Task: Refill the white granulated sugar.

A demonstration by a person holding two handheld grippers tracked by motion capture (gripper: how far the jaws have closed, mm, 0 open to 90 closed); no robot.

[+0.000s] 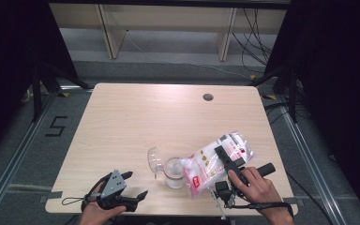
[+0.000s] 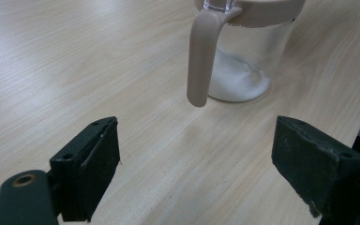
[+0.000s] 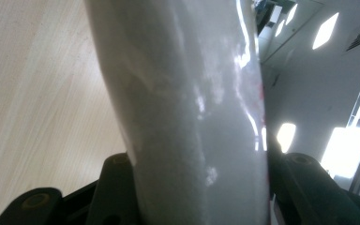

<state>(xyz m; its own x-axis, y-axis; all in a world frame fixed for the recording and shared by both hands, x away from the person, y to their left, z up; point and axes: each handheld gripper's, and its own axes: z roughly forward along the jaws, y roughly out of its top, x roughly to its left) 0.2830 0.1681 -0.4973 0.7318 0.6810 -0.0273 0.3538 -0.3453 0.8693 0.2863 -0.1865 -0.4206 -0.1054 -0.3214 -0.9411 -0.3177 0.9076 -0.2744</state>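
A clear jar [image 1: 174,171] stands near the table's front edge, its domed lid [image 1: 155,158] flipped open to the left. White powder [image 2: 236,82] covers the bottom of the jar [image 2: 243,70], and a beige latch [image 2: 201,56] hangs down its side. My right gripper [image 1: 220,151] is shut on a clear bag [image 1: 206,161] of white contents with a red label, tilted with its lower end at the jar's mouth. In the right gripper view the bag [image 3: 192,117] is pinched between the jaws of my right gripper [image 3: 199,187]. My left gripper [image 1: 137,183] rests open left of the jar, nothing inside [image 2: 194,164].
The wooden table [image 1: 136,117] has a round cable hole [image 1: 208,97] at the back right. Beyond it stand shelf legs [image 1: 110,33] and loose cables [image 1: 253,28]. A "5" mark [image 1: 56,125] is on the floor to the left.
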